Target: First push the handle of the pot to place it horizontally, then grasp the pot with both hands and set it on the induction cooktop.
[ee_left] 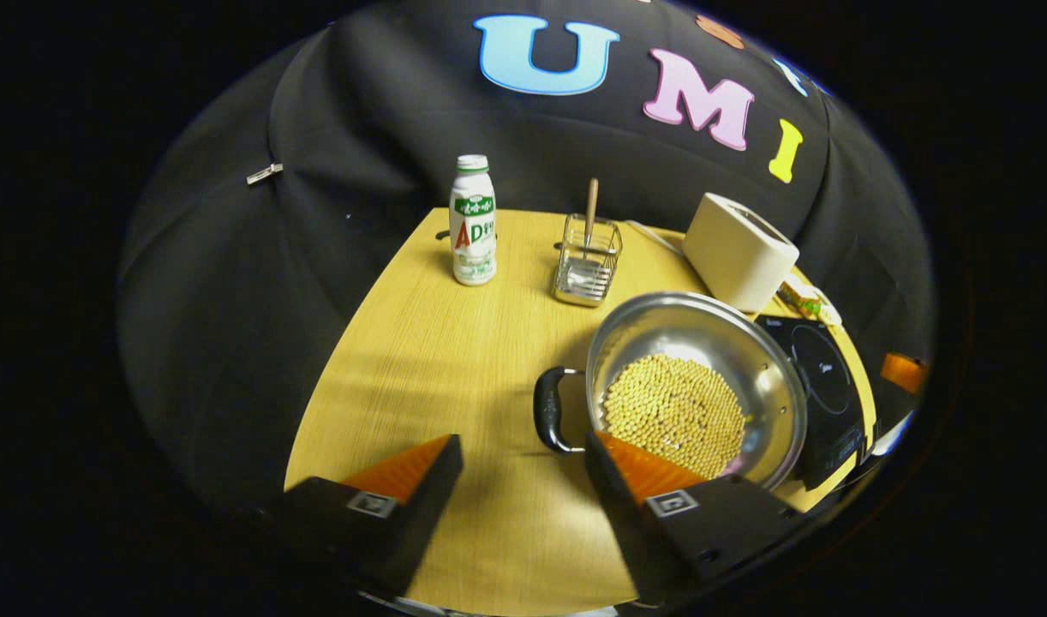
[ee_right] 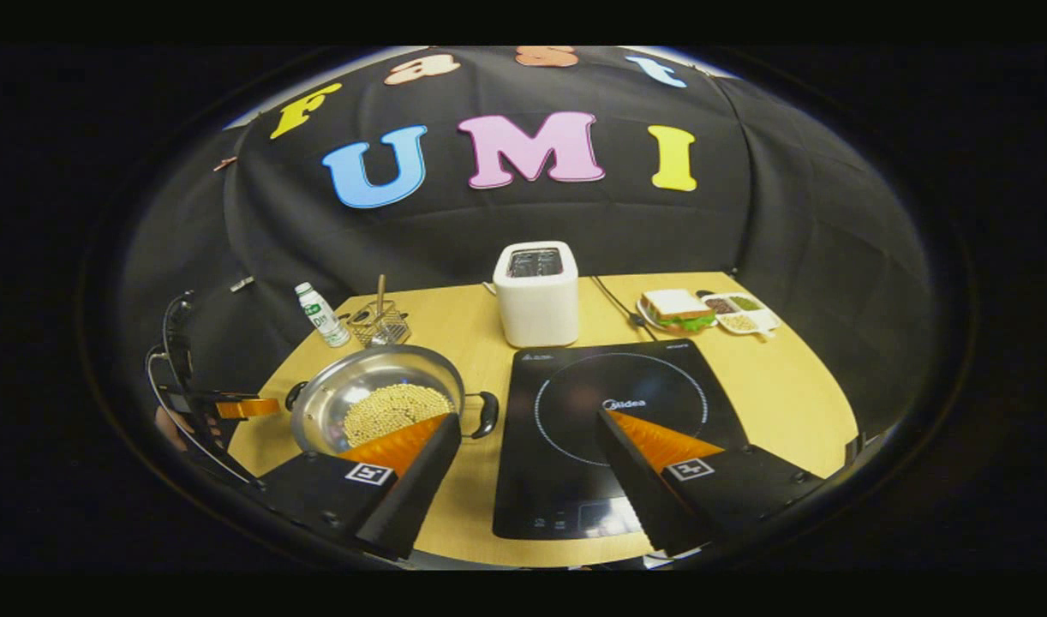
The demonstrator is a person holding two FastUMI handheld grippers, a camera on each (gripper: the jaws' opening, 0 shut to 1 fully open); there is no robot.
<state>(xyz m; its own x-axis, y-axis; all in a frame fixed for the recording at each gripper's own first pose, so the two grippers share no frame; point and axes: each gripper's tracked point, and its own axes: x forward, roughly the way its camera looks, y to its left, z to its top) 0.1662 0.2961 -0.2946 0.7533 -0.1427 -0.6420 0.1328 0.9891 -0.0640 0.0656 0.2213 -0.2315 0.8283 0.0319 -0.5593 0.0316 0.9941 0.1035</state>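
A pale wooden tabletop (ee_right: 772,394) stands against a black cloth booth wall. The shiny steel two-handled pot of yellow beans (ee_left: 695,386) sits on the wood just left of the flat black induction cooktop (ee_right: 609,428), beside a white toaster (ee_right: 536,291). The left gripper (ee_left: 523,450) and the right gripper (ee_right: 523,424) both hover spread wide, holding nothing.
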